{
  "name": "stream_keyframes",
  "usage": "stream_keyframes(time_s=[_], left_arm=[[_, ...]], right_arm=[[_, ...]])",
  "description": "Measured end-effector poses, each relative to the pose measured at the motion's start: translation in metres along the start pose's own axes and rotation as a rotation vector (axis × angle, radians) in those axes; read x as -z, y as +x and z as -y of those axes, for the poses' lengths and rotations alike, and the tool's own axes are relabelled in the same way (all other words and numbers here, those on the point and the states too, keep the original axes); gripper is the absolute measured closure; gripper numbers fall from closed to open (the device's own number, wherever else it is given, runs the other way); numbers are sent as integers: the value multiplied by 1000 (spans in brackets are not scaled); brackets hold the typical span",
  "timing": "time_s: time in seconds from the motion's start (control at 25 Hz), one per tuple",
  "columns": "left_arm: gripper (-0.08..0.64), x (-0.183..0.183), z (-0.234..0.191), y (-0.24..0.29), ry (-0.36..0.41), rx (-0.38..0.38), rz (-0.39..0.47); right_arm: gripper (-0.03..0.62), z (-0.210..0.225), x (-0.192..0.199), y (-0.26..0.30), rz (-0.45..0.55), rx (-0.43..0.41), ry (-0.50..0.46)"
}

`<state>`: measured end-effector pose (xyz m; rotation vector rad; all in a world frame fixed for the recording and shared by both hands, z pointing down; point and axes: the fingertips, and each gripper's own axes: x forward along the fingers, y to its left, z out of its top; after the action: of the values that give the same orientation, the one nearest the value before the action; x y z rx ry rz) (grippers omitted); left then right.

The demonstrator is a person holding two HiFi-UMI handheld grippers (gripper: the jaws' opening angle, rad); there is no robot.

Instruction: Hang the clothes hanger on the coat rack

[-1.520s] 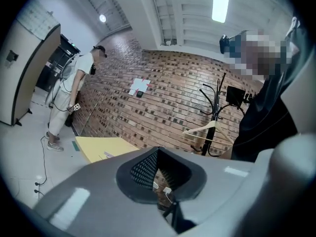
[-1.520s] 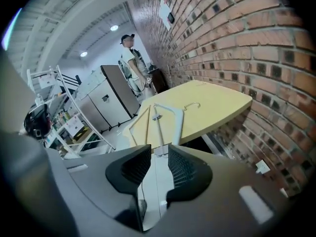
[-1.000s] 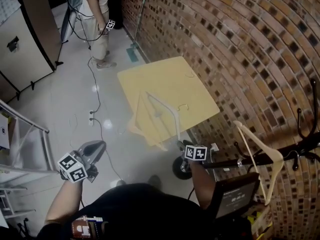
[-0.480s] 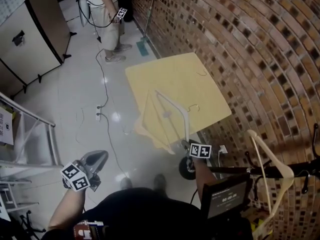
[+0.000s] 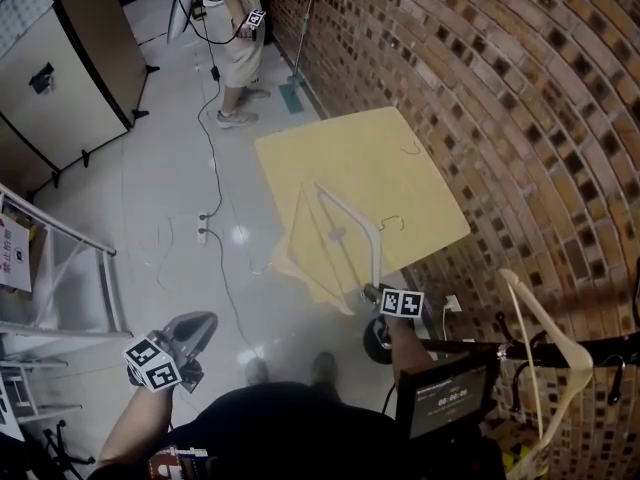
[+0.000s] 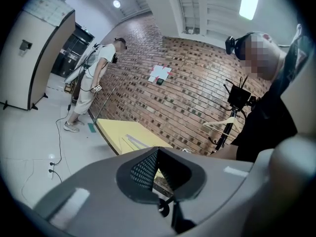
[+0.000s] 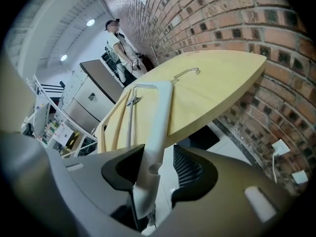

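Note:
A white clothes hanger (image 5: 345,223) lies on the tilted yellow tabletop (image 5: 350,158), its wire hook (image 5: 397,222) towards the brick wall. My right gripper (image 5: 372,290) is at its near end. In the right gripper view the white hanger arm (image 7: 158,107) runs between the jaws of the right gripper (image 7: 163,169). It rests against the left one, a gap remains on the right, and the jaws are closing. A black coat rack (image 5: 600,346) at lower right carries a wooden hanger (image 5: 545,343). My left gripper (image 5: 200,320) hangs over the floor, shut and empty.
A small screen on a black stand (image 5: 445,393) sits just right of my right arm, above a wheel (image 5: 378,343). A person (image 5: 235,38) stands at the far end, with a cable (image 5: 205,168) trailing over the floor. A metal shelf frame (image 5: 60,268) is at left.
Both hands sit a little lower than before. The right gripper has stayed at the near end of the white hanger. The head view has shifted, so the table and coat rack lie further right.

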<state>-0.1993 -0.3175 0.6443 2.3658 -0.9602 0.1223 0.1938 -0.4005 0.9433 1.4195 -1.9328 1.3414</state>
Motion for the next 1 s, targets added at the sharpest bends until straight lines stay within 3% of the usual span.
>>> stream_keyframes(time_s=[0.16,0.4,1.0], left_arm=[[565,3,-1,0,-5,-7,-6],[565,2,0,1,5,4,1],[565,-15,3,9,-4,28,49]], right_arm=[[466,-7,3,3,5,-90,67],[475,-7,9,-8,-1,-126,73],[477,-4,-29,-66,215,-209,284]])
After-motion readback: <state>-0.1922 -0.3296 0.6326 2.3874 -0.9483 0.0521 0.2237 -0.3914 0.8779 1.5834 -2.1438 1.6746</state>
